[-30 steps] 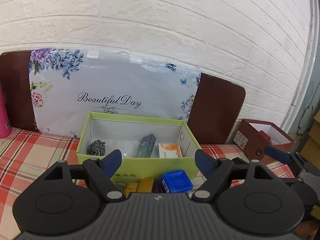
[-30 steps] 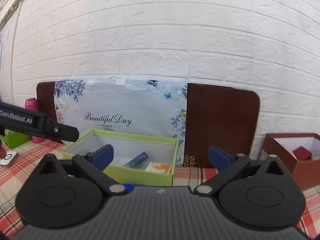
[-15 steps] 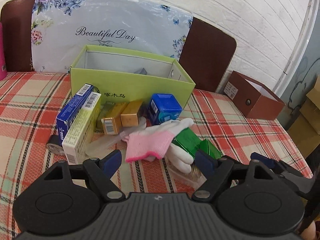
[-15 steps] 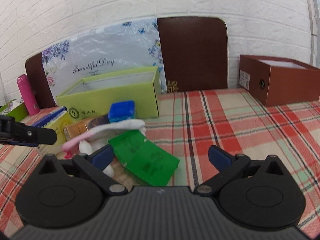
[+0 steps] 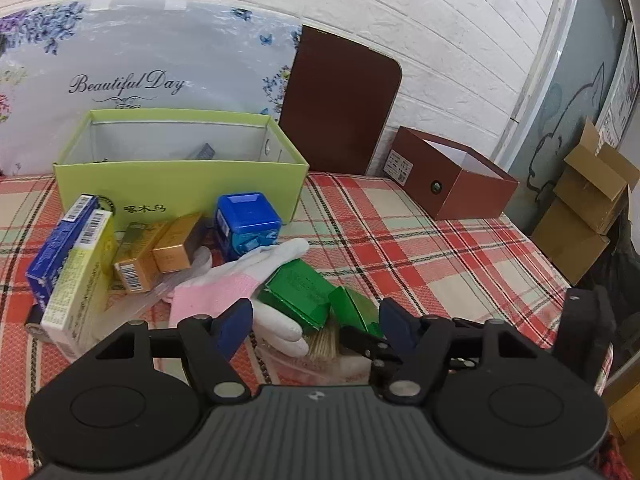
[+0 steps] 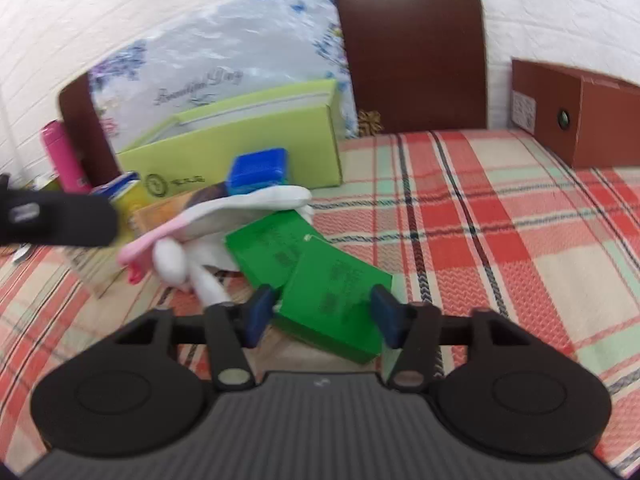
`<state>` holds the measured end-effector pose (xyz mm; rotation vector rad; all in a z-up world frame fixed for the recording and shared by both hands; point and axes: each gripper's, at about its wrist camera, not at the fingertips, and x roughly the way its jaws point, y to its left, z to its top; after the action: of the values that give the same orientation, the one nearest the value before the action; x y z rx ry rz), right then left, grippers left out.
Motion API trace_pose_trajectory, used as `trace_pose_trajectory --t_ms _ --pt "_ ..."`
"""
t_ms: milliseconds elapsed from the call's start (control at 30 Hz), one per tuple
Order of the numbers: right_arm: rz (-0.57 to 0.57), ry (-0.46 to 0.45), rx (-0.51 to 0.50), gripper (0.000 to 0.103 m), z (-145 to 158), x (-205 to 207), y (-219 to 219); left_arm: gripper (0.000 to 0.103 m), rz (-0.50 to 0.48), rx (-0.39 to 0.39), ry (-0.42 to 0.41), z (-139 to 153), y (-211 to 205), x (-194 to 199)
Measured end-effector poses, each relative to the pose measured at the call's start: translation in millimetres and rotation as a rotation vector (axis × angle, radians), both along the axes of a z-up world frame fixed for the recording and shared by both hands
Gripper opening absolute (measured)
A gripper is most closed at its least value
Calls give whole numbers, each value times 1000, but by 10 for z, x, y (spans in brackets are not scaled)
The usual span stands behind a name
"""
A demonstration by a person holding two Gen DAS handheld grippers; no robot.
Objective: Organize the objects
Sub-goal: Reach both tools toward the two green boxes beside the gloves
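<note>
A heap of small items lies on the plaid tablecloth in front of an open lime-green box: a blue cube box, gold boxes, blue and yellow cartons, a white and pink glove and two green boxes. My left gripper is open, just above the glove and green boxes. My right gripper is open, its fingers either side of the nearer green box, not closed on it. The left gripper shows at the left edge of the right wrist view.
An open brown box stands at the back right, also in the right wrist view. A floral board and a brown panel lean on the brick wall. A pink bottle stands far left. Cardboard boxes lie beyond the table's right edge.
Both grippers have dropped and moved forward toward the heap. The right gripper now straddles the nearer green box. The left gripper has swung slightly right.
</note>
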<state>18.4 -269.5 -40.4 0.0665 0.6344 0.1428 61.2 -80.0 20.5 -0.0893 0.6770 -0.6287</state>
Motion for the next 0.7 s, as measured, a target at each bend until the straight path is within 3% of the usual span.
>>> trace_pose_trajectory --t_ms 67,200,267,333,433,533,567,600,700 --pt "7 -4 -73 43 3 -96 -9 72 -28 24 -14 -56 -146 80" --pt "12 12 -69 46 -43 -176 -79 72 -10 122 -50 -237 -380 276" --pt "10 1 -81 58 -52 -185 -78 72 -7 148 -35 -331 -436 381" --pt "20 -17 -95 79 -55 -165 -65 72 -12 156 -11 -400 -456 472" --pt "65 -22 -109 90 -82 -57 -52 72 -20 144 11 -428 -423 541" --pt "92 5 -97 90 -143 104 -63 72 -31 136 4 -407 -415 545" --pt "90 36 -99 84 -163 148 -64 72 -32 140 1 -401 -433 548" --pt "82 59 -101 69 -174 157 -75 72 -36 146 1 -399 -448 548" --pt "15 65 -66 68 -165 25 -196 73 -61 164 -14 -411 -529 535"
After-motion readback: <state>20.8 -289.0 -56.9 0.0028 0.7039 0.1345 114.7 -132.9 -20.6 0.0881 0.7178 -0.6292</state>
